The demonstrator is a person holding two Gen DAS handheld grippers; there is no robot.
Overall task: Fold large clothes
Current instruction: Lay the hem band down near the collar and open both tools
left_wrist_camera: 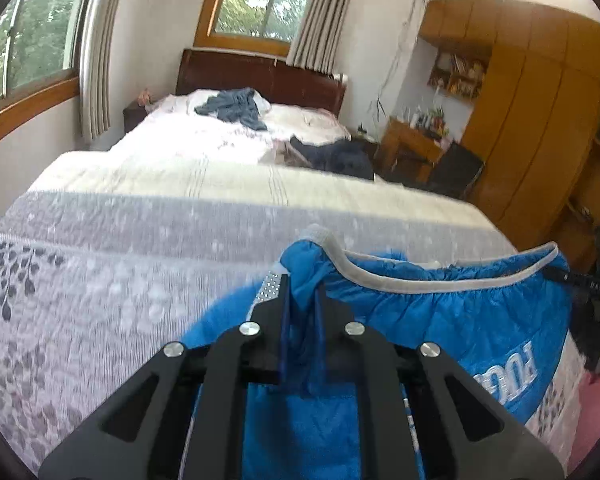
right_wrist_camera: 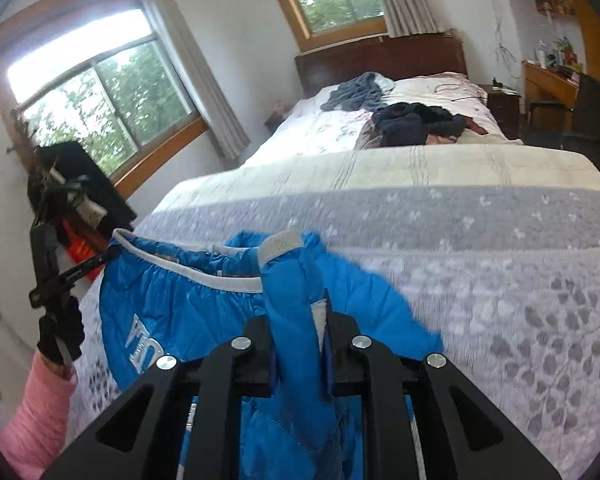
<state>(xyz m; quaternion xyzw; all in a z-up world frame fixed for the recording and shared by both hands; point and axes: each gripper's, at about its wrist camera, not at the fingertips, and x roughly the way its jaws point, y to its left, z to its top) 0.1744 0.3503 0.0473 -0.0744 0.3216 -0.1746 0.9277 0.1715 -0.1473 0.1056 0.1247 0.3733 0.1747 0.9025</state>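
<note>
The blue jacket (left_wrist_camera: 440,320) hung just over the near end of the bed (left_wrist_camera: 140,240). The left hand-held gripper (left_wrist_camera: 302,304) pinched one bunch of it, and the right hand-held gripper (right_wrist_camera: 300,312) pinched another. The cloth looked slippery, so a bunch could slide out if the two pulled apart too hard. The jacket could also land crooked. Its lower part was cut off, and its white letters were too blurry to read.

Near half of bed (left_wrist_camera: 140,280) bare; dark clothes pile (right_wrist_camera: 416,122), grey garment (left_wrist_camera: 236,108) block far half
</note>
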